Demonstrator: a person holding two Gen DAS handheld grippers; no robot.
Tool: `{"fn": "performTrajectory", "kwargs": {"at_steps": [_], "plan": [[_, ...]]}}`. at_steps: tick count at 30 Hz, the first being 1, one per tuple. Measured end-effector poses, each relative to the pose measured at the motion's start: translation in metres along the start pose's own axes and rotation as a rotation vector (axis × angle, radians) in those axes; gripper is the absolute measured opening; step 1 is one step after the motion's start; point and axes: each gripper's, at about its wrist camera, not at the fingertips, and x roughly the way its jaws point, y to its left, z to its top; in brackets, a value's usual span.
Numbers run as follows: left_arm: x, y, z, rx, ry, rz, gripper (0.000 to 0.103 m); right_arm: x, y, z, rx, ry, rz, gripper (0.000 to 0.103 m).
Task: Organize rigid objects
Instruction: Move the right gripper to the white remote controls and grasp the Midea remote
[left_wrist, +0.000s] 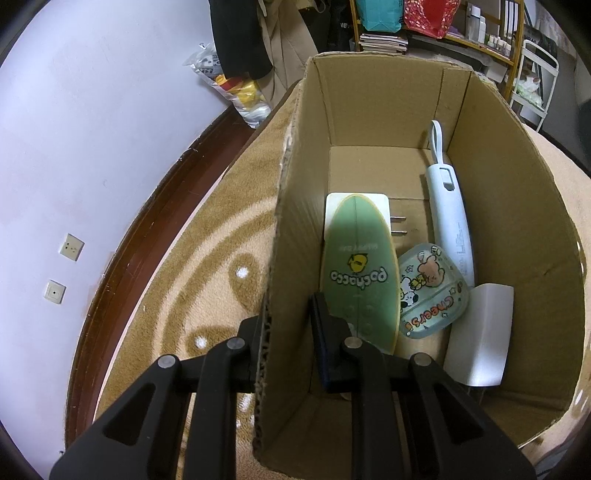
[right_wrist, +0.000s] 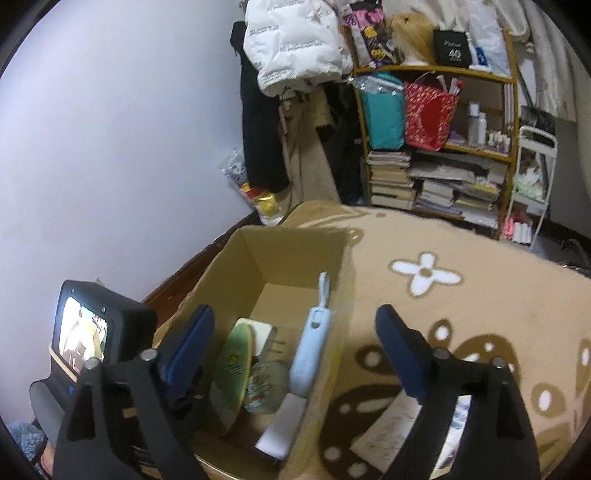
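Cardboard box (left_wrist: 491, 206) stands open-topped on a tan blanket (right_wrist: 461, 317) patterned with white flowers and brown rings, and it holds all the rigid things in view. Along the box's left side a green oval board (left_wrist: 360, 273) printed with a yellow chick leans on edge, with a white plug adapter (left_wrist: 334, 206) behind it, prongs pointing right. Just beside the board lies a clear case (left_wrist: 430, 291) with cartoon animals and the word "cheers". A pale blue handheld device (left_wrist: 448, 218) with a loop at its far end lies along the right wall, and a white rectangular block (left_wrist: 480, 336) lies at the near right, beside the case.

The left gripper (left_wrist: 288, 325) is clamped on the box's left wall – one finger outside over the blanket, the other inside, next to the lower end of the green board.

The right gripper (right_wrist: 295, 354) hangs above the near end of the box with its jaws spread wide and nothing between the pads. Its left finger (right_wrist: 192, 343) sits over the box's left edge, while its right finger (right_wrist: 402, 354) is out over the blanket, past the right wall. The blue device and the white block lie below the gap – apart from both pads.

A paper sheet (right_wrist: 388, 432) lies on the blanket near the right finger.
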Motion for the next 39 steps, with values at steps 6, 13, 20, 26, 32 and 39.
{"fn": "performTrajectory", "kwargs": {"at_steps": [6,13,20,26,32,39], "plan": [[0.0,0.0,0.0,-0.001,0.0,-0.001,0.019,-0.01,-0.022,0.002,0.054,-0.003,-0.043,0.103],[-0.002,0.001,0.0,-0.001,0.001,-0.002,0.019,-0.004,-0.052,-0.008,0.141,0.047,-0.099,0.103],[-0.001,0.002,0.001,-0.002,0.004,-0.003,0.019,0.005,-0.078,-0.021,0.234,0.126,-0.157,0.103],[-0.001,0.003,0.001,-0.004,0.004,-0.006,0.019,0.022,-0.096,-0.039,0.3,0.234,-0.165,0.1],[0.0,0.003,0.001,-0.006,0.006,-0.008,0.019,0.037,-0.104,-0.051,0.329,0.334,-0.146,0.077],[0.001,0.003,0.001,-0.003,0.008,-0.003,0.019,0.045,-0.105,-0.06,0.343,0.39,-0.148,0.077]]}}
